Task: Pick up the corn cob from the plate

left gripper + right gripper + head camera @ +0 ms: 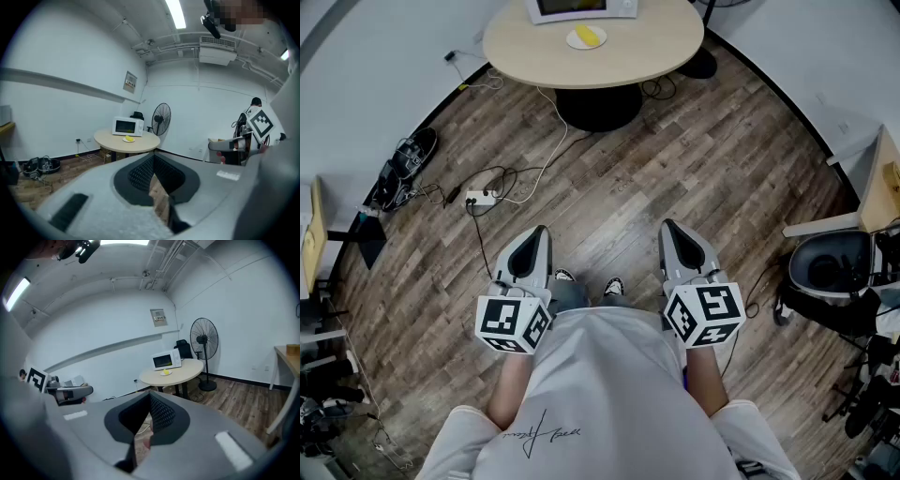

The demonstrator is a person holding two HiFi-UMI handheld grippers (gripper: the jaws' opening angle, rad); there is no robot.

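Observation:
The yellow corn cob (588,36) lies on a small white plate (574,39) on the round beige table (656,47) far ahead, just in front of a white microwave (581,7). The left gripper view shows the cob (129,138) small and distant, and so does the right gripper view, where the cob (167,372) sits on the table. My left gripper (536,234) and right gripper (669,228) are held side by side close to my body, over the wooden floor. Both are shut with nothing in them, well short of the table.
A power strip with cables (481,198) lies on the floor between me and the table. A standing fan (161,118) is behind the table. A dark chair and gear (830,267) stand at the right, and shelving with clutter (328,244) at the left.

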